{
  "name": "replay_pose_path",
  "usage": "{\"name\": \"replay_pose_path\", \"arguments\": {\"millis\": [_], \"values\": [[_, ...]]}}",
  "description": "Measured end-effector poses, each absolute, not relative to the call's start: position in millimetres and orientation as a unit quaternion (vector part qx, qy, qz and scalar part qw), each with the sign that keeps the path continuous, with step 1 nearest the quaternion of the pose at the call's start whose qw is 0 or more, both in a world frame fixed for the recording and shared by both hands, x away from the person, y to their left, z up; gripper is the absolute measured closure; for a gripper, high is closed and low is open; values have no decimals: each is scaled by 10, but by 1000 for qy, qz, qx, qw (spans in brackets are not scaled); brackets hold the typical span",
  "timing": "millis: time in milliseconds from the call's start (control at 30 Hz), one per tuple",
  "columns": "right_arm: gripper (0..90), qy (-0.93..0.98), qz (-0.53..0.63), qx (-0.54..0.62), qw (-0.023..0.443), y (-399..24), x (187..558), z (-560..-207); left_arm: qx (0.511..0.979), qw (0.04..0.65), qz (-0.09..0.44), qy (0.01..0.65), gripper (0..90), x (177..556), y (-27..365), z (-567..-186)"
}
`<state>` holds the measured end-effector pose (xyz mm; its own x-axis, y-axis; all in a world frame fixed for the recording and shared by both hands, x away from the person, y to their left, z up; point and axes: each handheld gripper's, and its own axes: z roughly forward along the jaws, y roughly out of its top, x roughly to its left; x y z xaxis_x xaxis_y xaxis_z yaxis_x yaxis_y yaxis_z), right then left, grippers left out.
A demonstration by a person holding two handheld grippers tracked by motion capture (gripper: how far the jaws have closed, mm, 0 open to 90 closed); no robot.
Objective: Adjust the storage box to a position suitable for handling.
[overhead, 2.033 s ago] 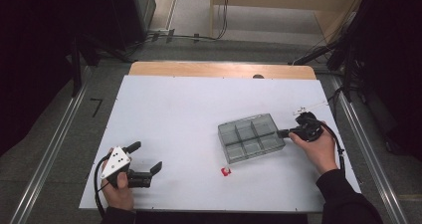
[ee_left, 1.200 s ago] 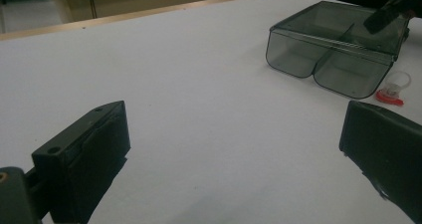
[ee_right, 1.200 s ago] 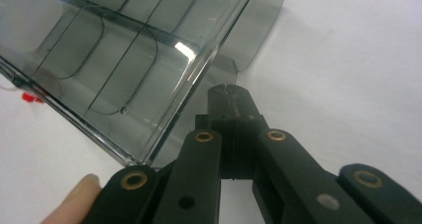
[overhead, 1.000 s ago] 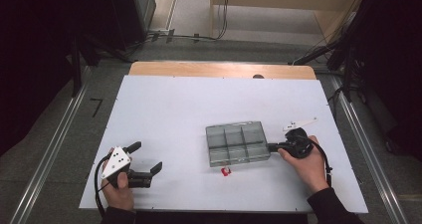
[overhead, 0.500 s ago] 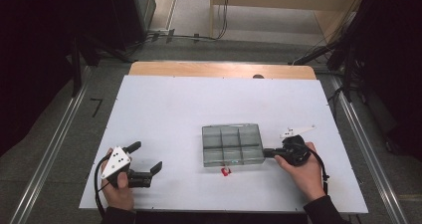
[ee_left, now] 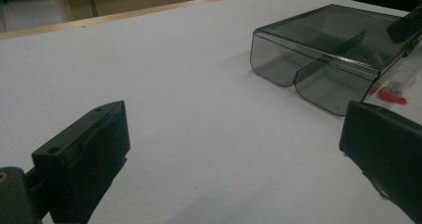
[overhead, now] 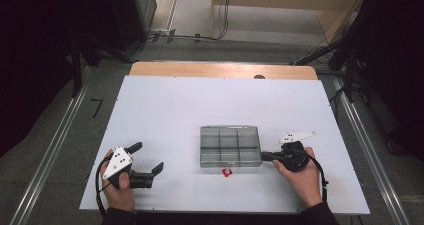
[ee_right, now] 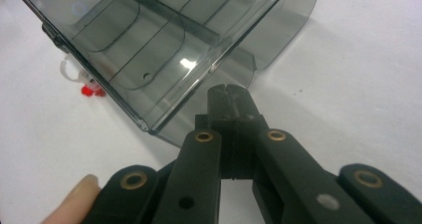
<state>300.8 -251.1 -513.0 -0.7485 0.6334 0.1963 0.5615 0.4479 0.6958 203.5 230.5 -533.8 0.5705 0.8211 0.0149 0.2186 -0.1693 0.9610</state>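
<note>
Clenched on the right edge of the clear compartment box [overhead: 230, 146], the right tongs [overhead: 265, 156] have dragged it from the surface's [overhead: 165, 110] 3 o'clock side toward centre, squaring it beside the small red-capped piece [overhead: 227, 172], while the left tongs [overhead: 148, 158] rest released at 7 o'clock.

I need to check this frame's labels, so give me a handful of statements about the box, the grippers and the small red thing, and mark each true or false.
1. The right gripper is shut on the edge of the clear compartment box. True.
2. The left gripper holds the box too. False: it rests open on the white table, apart from the box.
3. A small red piece lies on the table just outside the box's near edge. True.
4. The box stands on its side. False: it lies flat.
5. The box's compartments are full of parts. False: they look empty.
</note>
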Motion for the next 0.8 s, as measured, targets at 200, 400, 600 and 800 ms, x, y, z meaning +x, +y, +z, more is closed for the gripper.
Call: {"name": "replay_pose_path", "arguments": {"millis": [200,400,600,800], "values": [[885,845,399,352,47,-2499,2972,-5141,710,528,286,368,0,2032,2294,-5331],[885,842,410,346,46,-2514,2957,-5138,719,519,285,363,0,2030,2228,-5308],[884,843,415,339,45,-2534,2941,-5121,727,520,273,357,0,2045,2115,-5284],[793,829,423,357,76,-2633,2930,-5036,736,519,262,347,0,2037,2011,-5177]]}}
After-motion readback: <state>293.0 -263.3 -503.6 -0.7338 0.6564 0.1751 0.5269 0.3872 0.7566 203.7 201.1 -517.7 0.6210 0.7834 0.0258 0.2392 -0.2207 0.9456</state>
